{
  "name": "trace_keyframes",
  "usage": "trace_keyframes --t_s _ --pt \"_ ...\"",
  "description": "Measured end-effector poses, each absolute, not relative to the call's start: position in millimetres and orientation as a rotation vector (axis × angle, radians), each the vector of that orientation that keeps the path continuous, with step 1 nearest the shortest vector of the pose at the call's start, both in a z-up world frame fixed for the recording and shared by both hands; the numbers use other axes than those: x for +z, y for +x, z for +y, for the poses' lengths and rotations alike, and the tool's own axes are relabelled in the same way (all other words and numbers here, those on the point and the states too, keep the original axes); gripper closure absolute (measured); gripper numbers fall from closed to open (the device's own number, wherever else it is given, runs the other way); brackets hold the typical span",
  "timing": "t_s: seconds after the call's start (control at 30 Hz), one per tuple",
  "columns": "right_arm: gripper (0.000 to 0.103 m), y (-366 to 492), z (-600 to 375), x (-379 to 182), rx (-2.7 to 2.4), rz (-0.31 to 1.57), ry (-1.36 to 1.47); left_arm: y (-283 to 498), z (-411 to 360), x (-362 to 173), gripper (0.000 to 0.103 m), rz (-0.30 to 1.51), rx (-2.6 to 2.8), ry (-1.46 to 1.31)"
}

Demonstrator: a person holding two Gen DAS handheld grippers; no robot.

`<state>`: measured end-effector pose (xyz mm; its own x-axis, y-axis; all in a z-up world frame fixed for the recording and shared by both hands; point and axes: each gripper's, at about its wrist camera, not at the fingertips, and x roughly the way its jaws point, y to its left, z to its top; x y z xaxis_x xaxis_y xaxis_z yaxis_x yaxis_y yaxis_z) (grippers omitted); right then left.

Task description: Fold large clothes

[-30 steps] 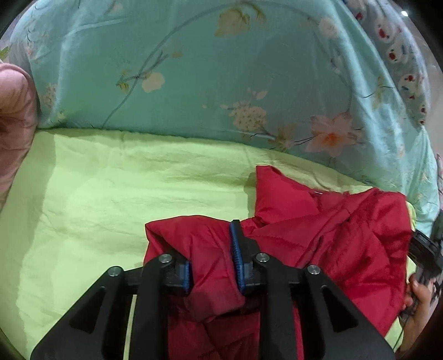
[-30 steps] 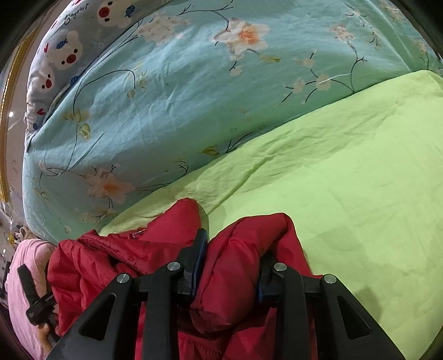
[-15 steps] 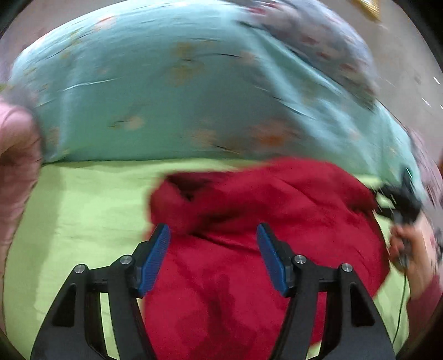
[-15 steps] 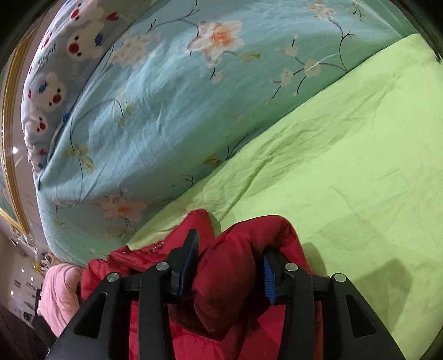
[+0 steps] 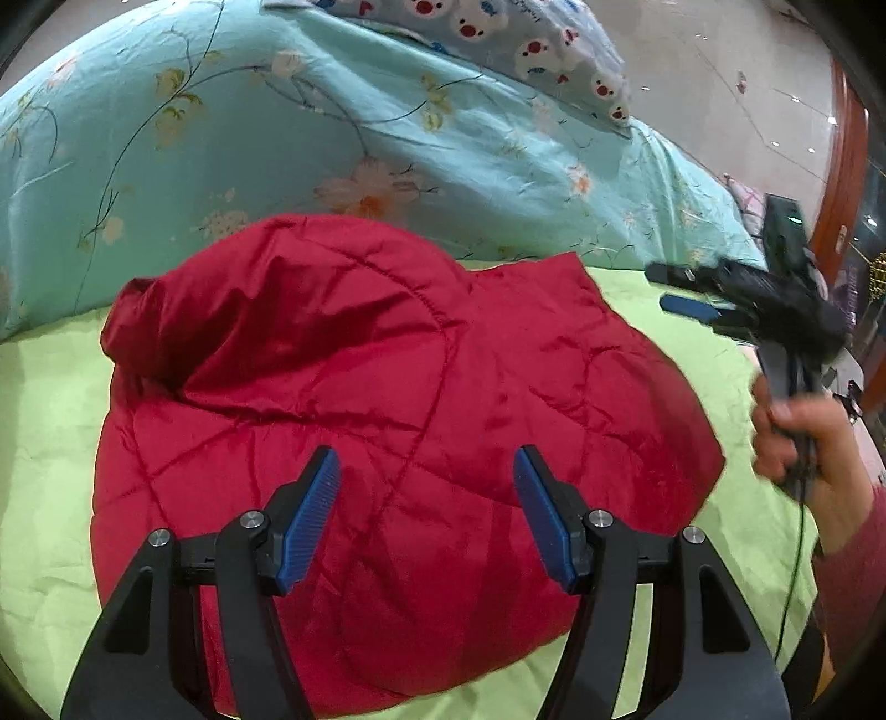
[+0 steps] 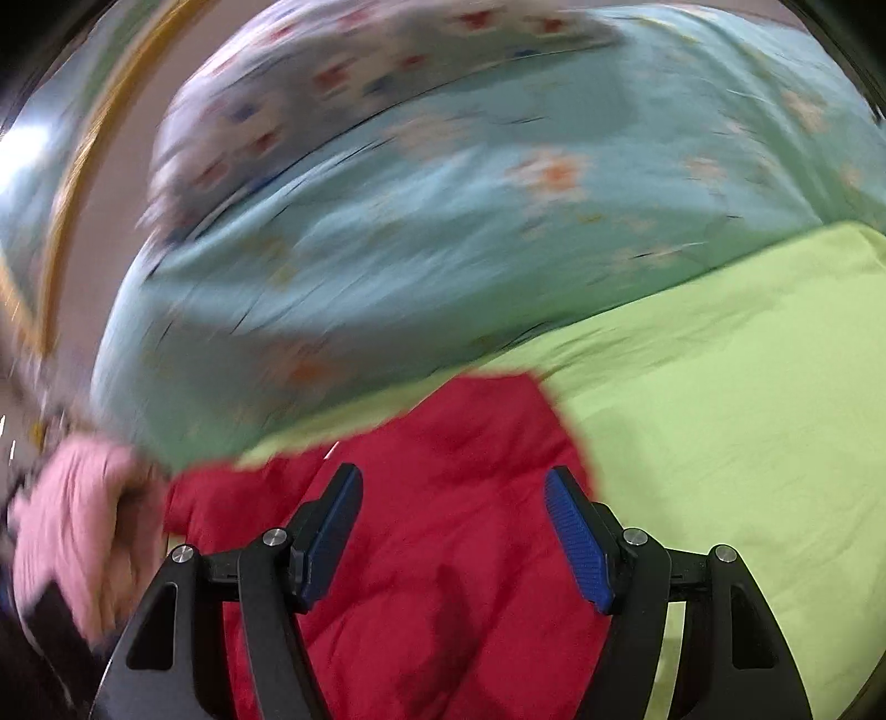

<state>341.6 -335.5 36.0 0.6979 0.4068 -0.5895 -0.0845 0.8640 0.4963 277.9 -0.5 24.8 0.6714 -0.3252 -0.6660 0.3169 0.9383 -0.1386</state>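
On the bed: the red quilted jacket (image 5: 387,421) lies folded into a rounded bundle on the lime-green sheet (image 5: 50,421), its back panel up and a rolled edge — collar or hood, I cannot tell which — at the far left.
Left tool (image 5: 426,515): jaws apart, blue pads clear of the cloth on both sides; nothing is pinched between them — the jacket only lies below and beyond them.
Right tool (image 6: 454,531): jaws opening at this moment, pads spread with red fabric showing in the gap but not pressed by either pad. In the left view this same tool (image 5: 686,291) is raised at the right, past the jacket's right edge and apart from it, blurred.
My right hand (image 5: 803,437): wrapped round the tool's handle, a reddish sleeve (image 5: 853,565) at the wrist and a thin cable hanging down beside it.
Behind the jacket: a turquoise floral duvet (image 5: 277,138) bunched along the far side of the sheet, touching the jacket's far edge in the left view.
Further back: a grey fabric printed with small bears (image 5: 498,33) lying on top of the duvet.
Right view: heavily smeared; a pink sleeve (image 6: 77,526) shows at the lower left beside the jacket.
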Motion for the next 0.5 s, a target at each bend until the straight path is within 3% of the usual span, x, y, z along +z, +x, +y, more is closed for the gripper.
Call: trace_keyframes --t_s 0.23,0.5 --pt "0.033 329.6 -235.5 19.6 0.445 0.835 0.185 317.4 -1.9 -5.6 0.039 0.842 -0.281 0.036" --pt "0.034 389.3 -211.1 -19.0 0.313 0.961 -0.001 385.3 8.0 -32.3 0.036 0.924 -0.115 0.055"
